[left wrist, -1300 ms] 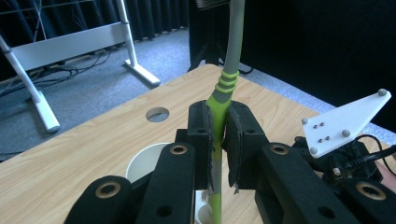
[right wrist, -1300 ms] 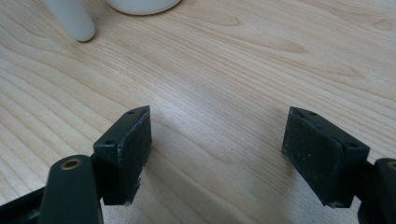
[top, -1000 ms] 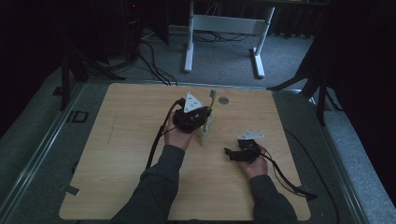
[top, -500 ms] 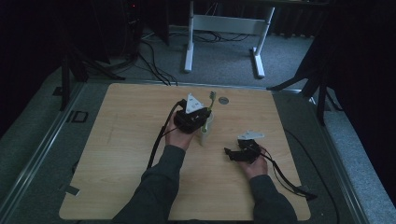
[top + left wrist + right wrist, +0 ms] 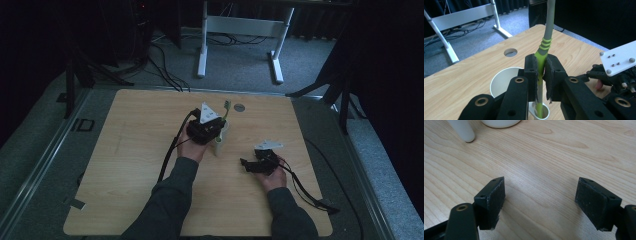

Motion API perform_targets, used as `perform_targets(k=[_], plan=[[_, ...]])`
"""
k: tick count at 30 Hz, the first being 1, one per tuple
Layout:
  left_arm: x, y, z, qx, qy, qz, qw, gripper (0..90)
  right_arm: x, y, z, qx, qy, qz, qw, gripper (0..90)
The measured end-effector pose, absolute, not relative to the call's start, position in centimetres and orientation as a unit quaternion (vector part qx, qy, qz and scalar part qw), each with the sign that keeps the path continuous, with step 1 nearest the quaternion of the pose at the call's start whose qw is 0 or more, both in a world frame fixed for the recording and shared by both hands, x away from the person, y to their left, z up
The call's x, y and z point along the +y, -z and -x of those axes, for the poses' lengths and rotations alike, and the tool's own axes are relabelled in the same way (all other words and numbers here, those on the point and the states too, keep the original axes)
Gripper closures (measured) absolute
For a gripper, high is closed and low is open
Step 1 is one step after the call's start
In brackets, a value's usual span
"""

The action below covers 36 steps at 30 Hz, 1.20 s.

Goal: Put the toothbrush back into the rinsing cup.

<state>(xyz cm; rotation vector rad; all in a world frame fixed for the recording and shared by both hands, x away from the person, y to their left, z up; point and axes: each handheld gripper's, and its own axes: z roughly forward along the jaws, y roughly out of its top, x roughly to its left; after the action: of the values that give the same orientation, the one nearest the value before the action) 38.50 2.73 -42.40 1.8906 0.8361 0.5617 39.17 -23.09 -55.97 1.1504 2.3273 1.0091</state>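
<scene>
- My left gripper (image 5: 541, 72) has its fingers clamped tight on the green handle of a toothbrush (image 5: 548, 32), which stands upright.
- The toothbrush's lower end sits down inside a small white tube holder (image 5: 541, 113), right beside a white cup (image 5: 504, 80) on the wooden surface (image 5: 461, 82).
- From the high view, my left hand (image 5: 192, 145) holds that gripper over the cup, near the middle of the surface.
- My right gripper (image 5: 540, 205) rests low over bare wood, fingers wide apart, nothing between them.
- It sits well apart from the cup, towards the right.
</scene>
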Motion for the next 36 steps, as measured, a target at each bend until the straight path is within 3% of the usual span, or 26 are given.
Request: perform_targets(k=[19,20,22,25,29,36], plan=[[2.6,43.6,-38.6,0.348,-0.214,-0.788,0.460,80.3,-23.1,56.0,-39.2,0.822,-0.357,-0.407,0.177,23.5],[2.6,43.8,-38.7,0.349,-0.206,-0.793,0.456,79.1,-23.1,56.0,-39.2,0.822,-0.357,-0.406,0.177,23.5],[2.5,44.1,-38.6,0.355,-0.225,-0.792,0.442,62.6,-23.1,56.0,-39.2,0.822,-0.357,-0.407,0.177,23.5],[2.6,44.3,-38.4,0.360,-0.226,-0.787,0.447,50.3,-23.1,56.0,-39.2,0.822,-0.356,-0.407,0.177,23.5],[2.7,44.3,-38.3,0.360,-0.226,-0.787,0.448,43.5,-23.1,56.0,-39.2,0.822,-0.357,-0.406,0.178,23.5],[3.2,44.1,-38.0,0.364,-0.224,-0.786,0.446,39.4,-23.1,56.0,-39.2,0.822,-0.357,-0.406,0.178,23.5]])
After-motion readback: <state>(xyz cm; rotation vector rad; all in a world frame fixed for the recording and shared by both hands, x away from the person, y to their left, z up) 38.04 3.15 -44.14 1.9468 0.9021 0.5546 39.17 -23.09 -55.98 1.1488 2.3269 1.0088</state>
